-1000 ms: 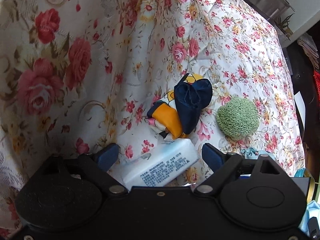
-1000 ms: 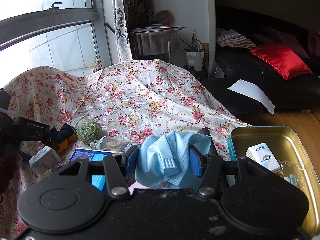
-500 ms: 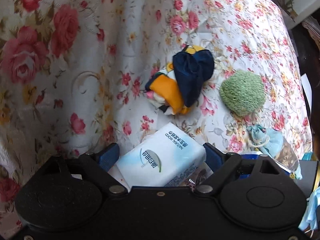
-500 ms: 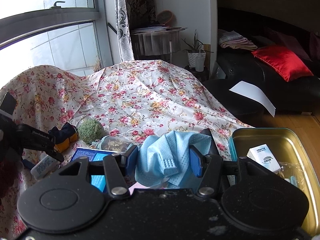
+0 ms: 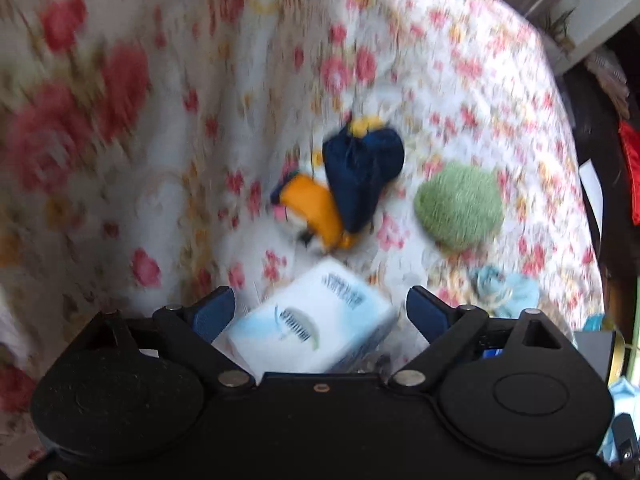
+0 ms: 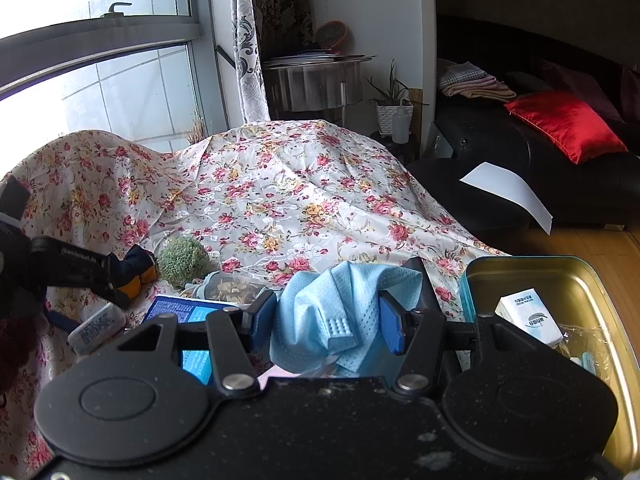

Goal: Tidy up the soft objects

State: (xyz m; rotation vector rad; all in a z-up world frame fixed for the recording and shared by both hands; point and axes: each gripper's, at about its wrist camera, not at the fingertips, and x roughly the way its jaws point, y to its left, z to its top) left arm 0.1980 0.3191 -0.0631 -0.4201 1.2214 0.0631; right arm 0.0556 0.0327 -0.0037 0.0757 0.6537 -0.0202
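A white tissue pack (image 5: 312, 328) lies on the floral cloth (image 5: 200, 140) between the fingers of my left gripper (image 5: 320, 312). Its jaws are opening, and a gap shows beside the right pad. In the right wrist view the same pack (image 6: 96, 324) rests under the left gripper's black finger (image 6: 72, 264). My right gripper (image 6: 328, 320) is shut on a crumpled light blue cloth (image 6: 344, 300), held left of an open gold tin (image 6: 560, 276). A navy and orange fabric bundle (image 5: 352, 184) and a green knitted ball (image 5: 460, 204) lie beyond the pack.
The tin holds another white tissue pack (image 6: 528, 316). A pale blue drawstring pouch (image 6: 232, 288) and a blue booklet (image 6: 180, 312) lie near the front of the cloth. A dark sofa with a red cushion (image 6: 564, 124) stands at the right, a window at the left.
The tissue pack turned printed face up and settled on the cloth, and the left jaws spread away from it. The left view is now blurred. The right gripper and its blue cloth stayed put.
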